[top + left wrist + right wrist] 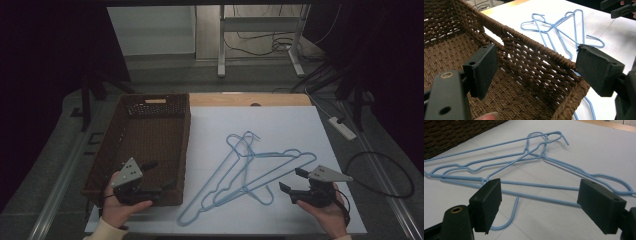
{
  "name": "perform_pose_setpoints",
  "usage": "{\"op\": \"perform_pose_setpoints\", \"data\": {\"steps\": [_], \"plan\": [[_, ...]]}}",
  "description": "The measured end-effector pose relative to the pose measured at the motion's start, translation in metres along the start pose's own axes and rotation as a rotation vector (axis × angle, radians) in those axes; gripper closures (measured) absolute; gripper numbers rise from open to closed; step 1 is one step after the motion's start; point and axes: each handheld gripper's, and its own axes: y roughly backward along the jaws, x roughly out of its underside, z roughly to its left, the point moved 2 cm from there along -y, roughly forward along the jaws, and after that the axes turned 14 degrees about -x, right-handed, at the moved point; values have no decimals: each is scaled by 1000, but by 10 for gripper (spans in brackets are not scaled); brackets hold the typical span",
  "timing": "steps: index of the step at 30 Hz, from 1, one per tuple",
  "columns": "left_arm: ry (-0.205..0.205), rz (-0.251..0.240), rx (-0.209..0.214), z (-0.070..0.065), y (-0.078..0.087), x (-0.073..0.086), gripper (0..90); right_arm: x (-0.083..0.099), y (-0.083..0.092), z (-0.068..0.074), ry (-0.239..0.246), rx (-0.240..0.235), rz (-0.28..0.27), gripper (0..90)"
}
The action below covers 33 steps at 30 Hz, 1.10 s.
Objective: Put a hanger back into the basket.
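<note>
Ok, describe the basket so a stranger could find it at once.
Start at the white table top; along its left edge sits the basket. It is a brown woven rectangular tray with open sides, unlike the thin blue wire hangers lying flat to its right.

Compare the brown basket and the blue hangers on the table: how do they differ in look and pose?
The basket is brown, woven and deep, standing upright on the table's left side; the hangers are pale blue, thin wire, lying flat in an overlapping pile to its right. The basket holds nothing inside; the hangers cross one another. Both rest on the same white table surface.
</note>
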Motion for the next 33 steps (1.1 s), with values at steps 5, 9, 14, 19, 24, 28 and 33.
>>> {"op": "perform_pose_setpoints", "data": {"steps": [5, 9, 14, 19, 24, 28, 33], "plan": [[4, 0, -2, 0, 1, 1, 192, 0, -4, -2, -2, -8, 9, 206], [6, -2, -1, 0, 3, 2, 194, 0, -4, -1, -9, -9, 14, 209], [-1, -3, 9, -2, 5, 2, 197, -1, -4, 1, -7, -3, 20, 217], [-14, -1, 4, -5, 6, 2, 201, -3, -5, 6, 7, -8, 27, 228], [-18, -3, 0, -7, 6, 0, 202, -3, -6, 8, 8, -15, 39, 234], [-20, 6, -1, -9, 5, 1, 205, -4, -6, 10, 9, -33, 52, 245], [-27, 8, -5, -10, 6, 0, 208, -10, -8, 13, 22, -33, 74, 261]]}}
